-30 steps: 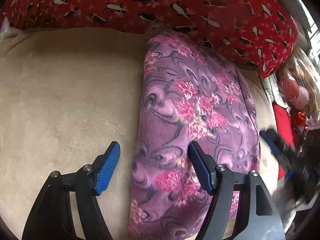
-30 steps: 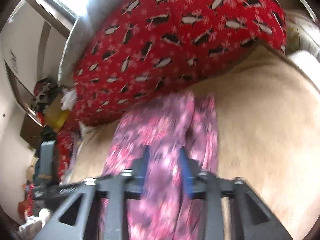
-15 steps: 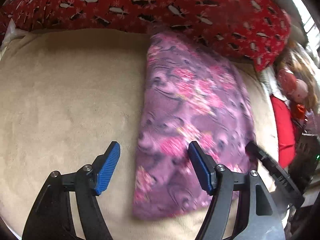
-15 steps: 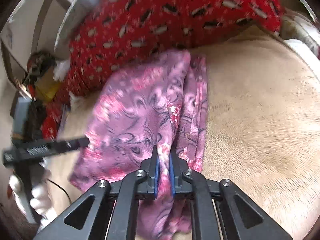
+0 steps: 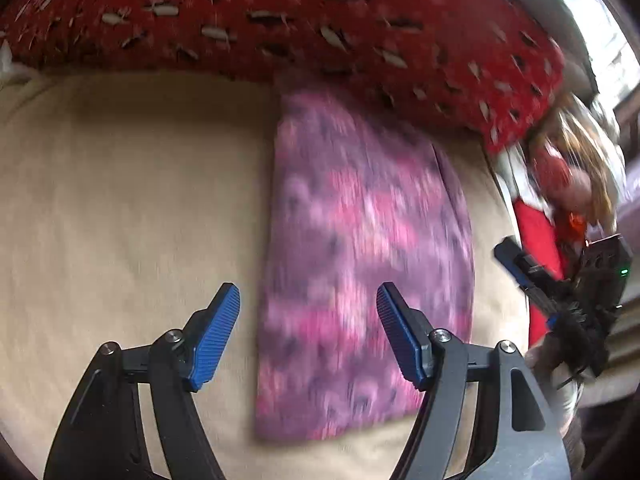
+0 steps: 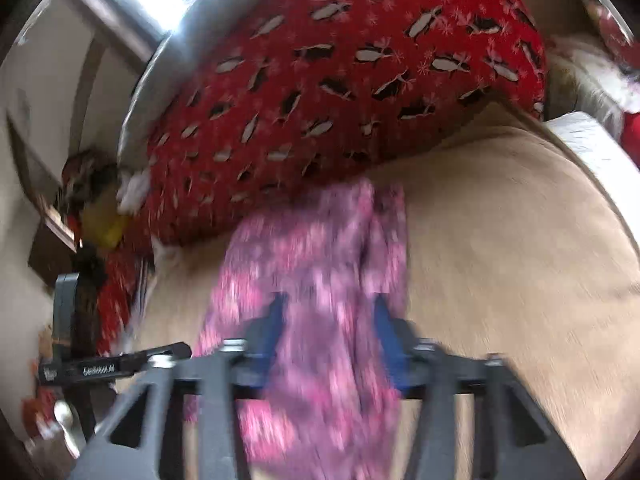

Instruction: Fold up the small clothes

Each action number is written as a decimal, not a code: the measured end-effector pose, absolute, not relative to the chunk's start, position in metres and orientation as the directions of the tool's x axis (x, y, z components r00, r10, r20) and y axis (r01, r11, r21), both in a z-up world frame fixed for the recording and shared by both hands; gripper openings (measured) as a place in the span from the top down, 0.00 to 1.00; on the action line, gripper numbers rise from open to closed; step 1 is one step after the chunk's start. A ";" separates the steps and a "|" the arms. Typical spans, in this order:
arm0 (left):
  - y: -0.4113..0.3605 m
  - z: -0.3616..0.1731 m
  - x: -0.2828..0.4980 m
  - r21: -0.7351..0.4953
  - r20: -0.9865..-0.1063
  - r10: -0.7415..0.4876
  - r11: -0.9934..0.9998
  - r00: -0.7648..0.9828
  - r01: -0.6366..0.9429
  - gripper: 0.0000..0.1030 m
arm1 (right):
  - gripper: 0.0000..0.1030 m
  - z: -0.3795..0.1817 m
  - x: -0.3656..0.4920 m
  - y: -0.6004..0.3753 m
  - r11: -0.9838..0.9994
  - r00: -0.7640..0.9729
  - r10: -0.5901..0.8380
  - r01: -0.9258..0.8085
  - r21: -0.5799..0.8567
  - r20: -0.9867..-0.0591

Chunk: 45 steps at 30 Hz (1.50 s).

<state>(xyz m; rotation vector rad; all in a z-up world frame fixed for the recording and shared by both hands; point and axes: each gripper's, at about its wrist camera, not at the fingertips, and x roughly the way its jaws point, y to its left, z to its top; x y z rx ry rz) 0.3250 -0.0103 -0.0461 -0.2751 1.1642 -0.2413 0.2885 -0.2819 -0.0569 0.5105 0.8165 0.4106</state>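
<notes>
The purple floral garment (image 5: 360, 264) lies folded on the beige blanket (image 5: 132, 208), mid-frame, its top edge against the red penguin pillow (image 5: 320, 20). The left claw (image 5: 308, 332) hangs wide open above it. The right claw (image 6: 328, 340) is opening, with cloth between its jaws but no pinch.

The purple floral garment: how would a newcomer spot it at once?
Find the wide beige blanket, bordered at the far side by a red penguin-print cover. The purple floral garment lies flat on the beige, its far end touching the red. It is the only pink-and-purple swirled cloth there.
</notes>
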 end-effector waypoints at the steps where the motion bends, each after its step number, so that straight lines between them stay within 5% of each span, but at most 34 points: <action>1: -0.011 -0.046 0.341 -0.340 -0.871 -0.324 0.940 0.369 0.023 0.31 | 0.47 -0.061 0.299 -0.277 0.815 0.609 0.516 -0.133 0.565 -0.602; 3: -0.010 -0.049 0.359 -0.356 -0.873 -0.332 0.935 0.356 -0.001 0.31 | 0.55 -0.076 0.332 -0.263 0.830 0.559 0.499 -0.090 0.550 -0.662; 5: -0.008 -0.051 0.374 -0.366 -0.867 -0.339 0.931 0.366 -0.005 0.31 | 0.94 -0.082 0.349 -0.254 0.811 0.519 0.542 -0.119 0.572 -0.661; 6: -0.006 -0.054 0.376 -0.367 -0.863 -0.337 0.930 0.376 -0.009 0.31 | 0.95 -0.075 0.353 -0.250 0.819 0.544 0.539 -0.163 0.550 -0.643; 8: -0.006 -0.073 0.385 -0.349 -0.877 -0.312 0.936 0.366 -0.038 0.31 | 0.95 -0.066 0.350 -0.250 0.844 0.631 0.503 -0.213 0.493 -0.590; 12: -0.001 -0.101 0.391 -0.364 -0.889 -0.320 0.928 0.327 -0.080 0.25 | 0.94 -0.115 0.370 -0.257 0.867 0.537 0.466 -0.119 0.484 -0.703; 14: 0.004 -0.086 0.381 -0.355 -0.882 -0.312 0.933 0.353 -0.063 0.26 | 0.86 -0.101 0.362 -0.269 0.832 0.573 0.500 -0.112 0.543 -0.649; 19: 0.005 -0.061 0.324 -0.333 -0.837 -0.297 0.943 0.460 0.002 0.26 | 0.85 -0.063 0.314 -0.281 0.775 0.647 0.584 -0.266 0.573 -0.490; 20: 0.001 -0.067 0.320 -0.302 -0.849 -0.275 0.953 0.451 0.012 0.26 | 0.85 -0.070 0.305 -0.275 0.779 0.627 0.595 -0.300 0.550 -0.502; 22: -0.013 -0.088 0.318 -0.214 -0.895 -0.214 0.976 0.392 0.044 0.25 | 0.88 -0.102 0.311 -0.246 0.864 0.505 0.504 -0.277 0.421 -0.701; 23: -0.011 -0.089 0.315 -0.218 -0.897 -0.215 0.975 0.386 0.037 0.25 | 0.89 -0.109 0.308 -0.242 0.877 0.494 0.481 -0.282 0.389 -0.724; 26: 0.005 -0.072 0.298 -0.307 -0.874 -0.289 0.952 0.392 0.019 0.26 | 0.76 -0.079 0.285 -0.258 0.836 0.556 0.535 -0.241 0.492 -0.636; 27: 0.007 -0.067 0.290 -0.303 -0.871 -0.285 0.953 0.400 0.019 0.26 | 0.62 -0.075 0.275 -0.264 0.825 0.563 0.547 -0.240 0.511 -0.619; 29: 0.004 -0.064 0.280 -0.303 -0.866 -0.293 0.952 0.405 0.041 0.26 | 0.50 -0.078 0.255 -0.267 0.861 0.560 0.494 -0.212 0.462 -0.665; 30: 0.000 -0.066 0.276 -0.290 -0.870 -0.287 0.956 0.400 0.055 0.26 | 0.56 -0.084 0.250 -0.265 0.880 0.538 0.467 -0.202 0.430 -0.702; 32: -0.008 -0.076 0.268 -0.229 -0.890 -0.239 0.971 0.389 0.072 0.26 | 0.93 -0.099 0.242 -0.252 0.869 0.439 0.494 -0.258 0.422 -0.750; 36: -0.014 -0.104 0.267 -0.165 -0.921 -0.183 0.983 0.343 0.082 0.24 | 0.94 -0.067 0.221 -0.270 0.852 0.612 0.517 -0.301 0.429 -0.598; 40: -0.013 -0.088 0.262 -0.180 -0.915 -0.217 0.974 0.339 0.138 0.25 | 0.88 -0.114 0.241 -0.265 0.888 0.440 0.460 -0.230 0.399 -0.771; 41: -0.008 -0.078 0.261 -0.234 -0.894 -0.267 0.963 0.359 0.136 0.25 | 0.81 -0.105 0.240 -0.268 0.887 0.472 0.460 -0.223 0.403 -0.752; 45: -0.004 -0.063 0.275 -0.281 -0.866 -0.285 0.957 0.410 0.073 0.25 | 0.80 -0.057 0.240 -0.272 0.853 0.632 0.501 -0.244 0.462 -0.591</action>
